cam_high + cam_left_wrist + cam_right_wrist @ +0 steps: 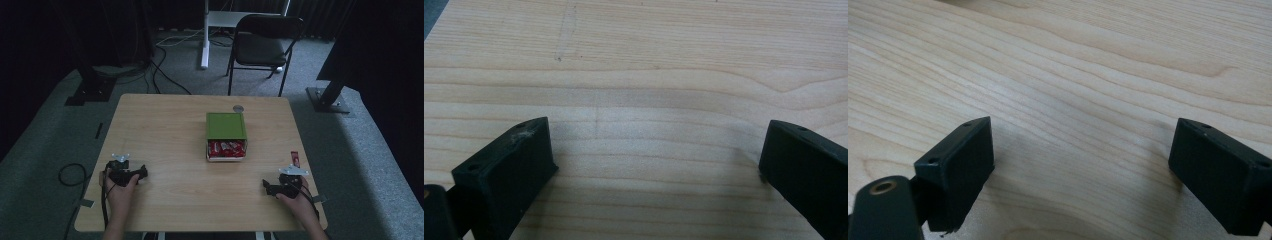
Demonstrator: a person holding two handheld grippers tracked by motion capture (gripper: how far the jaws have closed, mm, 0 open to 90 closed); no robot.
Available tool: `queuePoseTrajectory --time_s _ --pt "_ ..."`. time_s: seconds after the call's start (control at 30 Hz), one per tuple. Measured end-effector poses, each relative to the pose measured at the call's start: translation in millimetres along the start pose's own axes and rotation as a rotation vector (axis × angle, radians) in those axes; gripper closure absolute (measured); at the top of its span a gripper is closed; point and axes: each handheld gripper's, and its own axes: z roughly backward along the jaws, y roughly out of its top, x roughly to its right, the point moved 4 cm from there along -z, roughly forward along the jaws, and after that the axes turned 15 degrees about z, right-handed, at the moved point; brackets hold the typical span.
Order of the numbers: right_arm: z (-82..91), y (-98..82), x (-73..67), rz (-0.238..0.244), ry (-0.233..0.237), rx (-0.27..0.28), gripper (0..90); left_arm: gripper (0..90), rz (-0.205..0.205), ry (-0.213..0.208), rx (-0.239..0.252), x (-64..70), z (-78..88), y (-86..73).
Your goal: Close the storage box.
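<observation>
Both hand-held grippers, L (142, 173) and R (265, 186), sit spread and empty at lower frame on bench (165, 130), green box (226, 135) w/ red packets mid-frame untouched; prob pre-reach, next needs moving in toward box.

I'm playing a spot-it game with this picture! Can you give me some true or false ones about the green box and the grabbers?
1. The green box sits partly open, with red packets showing inside. True.
2. The left gripper holds a red packet. False: its jaws are open, with bare table between them.
3. The right gripper is open. True.
4. A red packet lies by the table's left edge. False: it lies near the right edge.
</observation>
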Motion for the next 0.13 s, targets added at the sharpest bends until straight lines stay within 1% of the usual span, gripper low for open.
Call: queuePoseTrajectory --time_s 0.13 --pt "0.0 0.0 0.0 0.000 0.000 0.000 10.0 1.8 0.001 0.001 0.000 0.1 0.0 0.0"
